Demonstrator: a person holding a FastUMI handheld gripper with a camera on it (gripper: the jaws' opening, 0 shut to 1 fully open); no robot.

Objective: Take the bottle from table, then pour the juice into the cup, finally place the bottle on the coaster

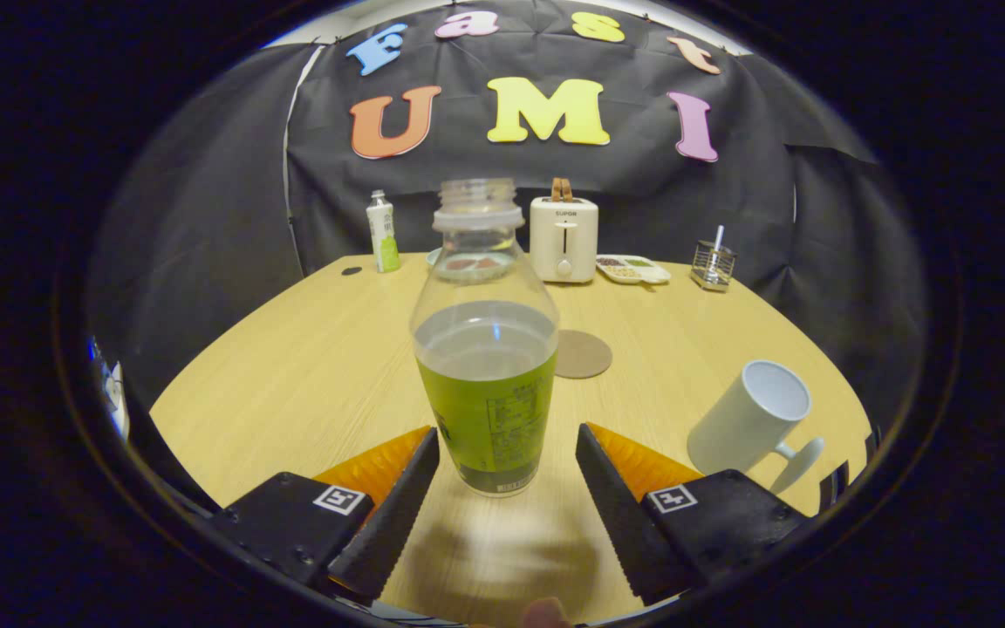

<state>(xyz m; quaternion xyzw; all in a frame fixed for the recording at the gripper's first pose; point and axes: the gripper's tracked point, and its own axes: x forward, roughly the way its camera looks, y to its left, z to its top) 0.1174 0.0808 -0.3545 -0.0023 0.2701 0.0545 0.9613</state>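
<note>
I find my gripper (507,453) spread wide around the uncapped juice bottle (485,349) standing on the surface (293,375), neither finger touching; closing off-centre could tip it and spill juice before reaching the cup (751,419).

Clear glossy plastic bottle (485,349) w/ paper-look label; matt wood-grain tabletop (311,366); smooth matt cup (751,419); cork-like coaster (583,354); ridged pads (398,515) on spread hand-held gripper (507,515).

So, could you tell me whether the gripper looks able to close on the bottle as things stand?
Probably yes: the gripper is open, with the uncapped bottle upright between its fingertips and nothing between.
</note>
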